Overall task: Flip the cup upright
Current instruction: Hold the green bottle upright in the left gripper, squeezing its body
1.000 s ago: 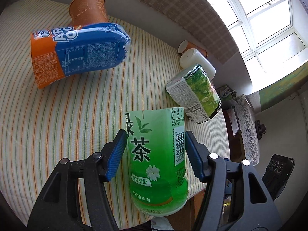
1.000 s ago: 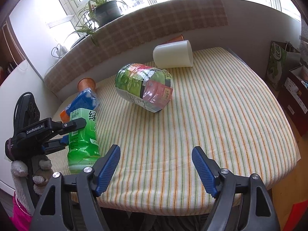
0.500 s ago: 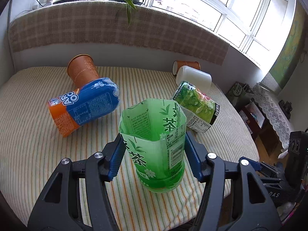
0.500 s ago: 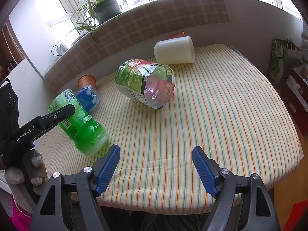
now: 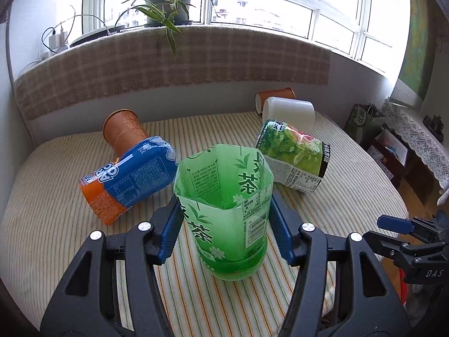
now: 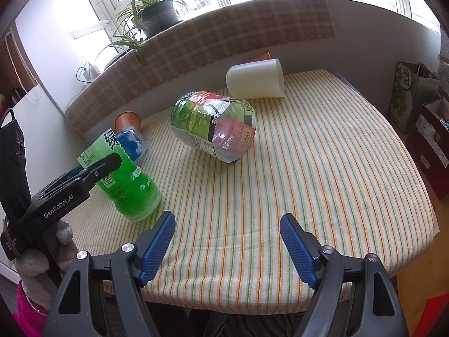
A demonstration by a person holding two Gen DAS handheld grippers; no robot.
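Note:
A green cut-bottle cup (image 5: 227, 210) stands mouth up on the striped table, base down, slightly tilted in the right wrist view (image 6: 123, 177). My left gripper (image 5: 224, 230) is shut on it, one blue pad on each side. My right gripper (image 6: 227, 247) is open and empty over the table's near edge. It also shows at the right in the left wrist view (image 5: 393, 224).
Other cups lie on their sides: a blue and orange one (image 5: 126, 179), a brown paper one (image 5: 123, 132), a leafy green one (image 5: 294, 160) (image 6: 213, 129), a white one (image 5: 289, 112) (image 6: 255, 78) and an orange one (image 5: 275, 95). A padded ledge (image 5: 168, 64) runs behind the table (image 6: 322, 168).
My left gripper has turned the green cup from mouth-down at the table's edge to mouth-up, and lowered it onto the table. The right gripper has stayed in place.

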